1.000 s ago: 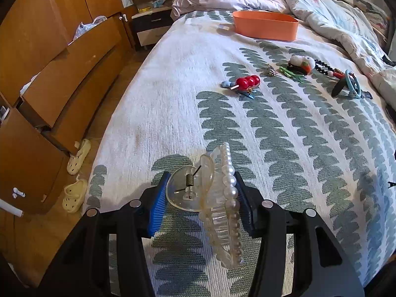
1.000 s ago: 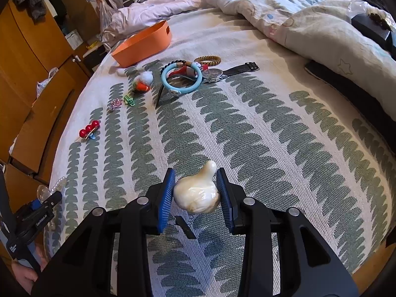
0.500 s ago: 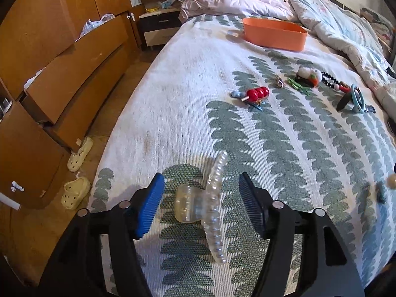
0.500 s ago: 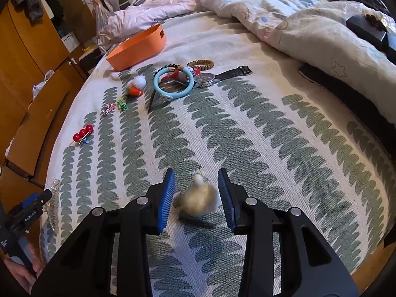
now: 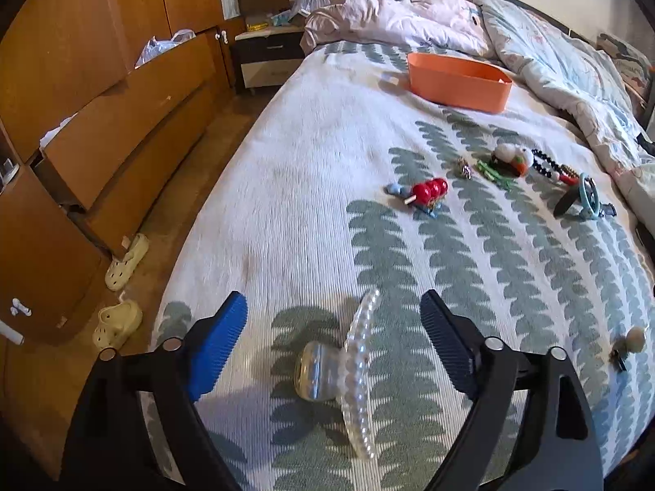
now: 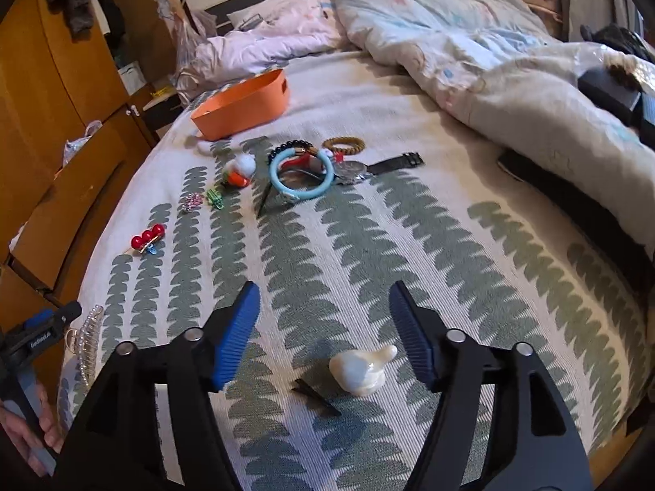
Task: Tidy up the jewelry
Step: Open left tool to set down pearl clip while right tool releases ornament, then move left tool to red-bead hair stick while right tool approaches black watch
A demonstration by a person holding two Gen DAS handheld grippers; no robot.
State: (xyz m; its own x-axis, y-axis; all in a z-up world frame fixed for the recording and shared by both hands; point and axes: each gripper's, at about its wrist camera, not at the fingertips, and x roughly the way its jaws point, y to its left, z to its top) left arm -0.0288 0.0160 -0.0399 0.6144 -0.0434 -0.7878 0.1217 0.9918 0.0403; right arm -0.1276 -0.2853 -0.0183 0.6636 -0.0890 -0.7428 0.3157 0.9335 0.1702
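A clear pearl-edged claw clip (image 5: 348, 368) lies on the bedspread between the fingers of my left gripper (image 5: 333, 319), which is open and empty. It also shows in the right wrist view (image 6: 86, 343). A cream shell-like hair clip (image 6: 360, 370) lies on the bedspread between the fingers of my right gripper (image 6: 323, 307), which is open and empty. An orange bin (image 5: 458, 82) stands far back on the bed. A red bead clip (image 5: 428, 192), a blue ring (image 6: 301, 174), a watch (image 6: 368, 167) and other small pieces lie mid-bed.
A crumpled duvet (image 6: 491, 61) covers the bed's right and far side. Wooden drawers (image 5: 102, 131) and slippers (image 5: 118, 323) are on the floor side to the left. The bed edge runs close to the left gripper.
Both grippers opened and let go: the pearl claw clip and the cream clip now lie on the bedspread. Both grippers pulled back and up a little.
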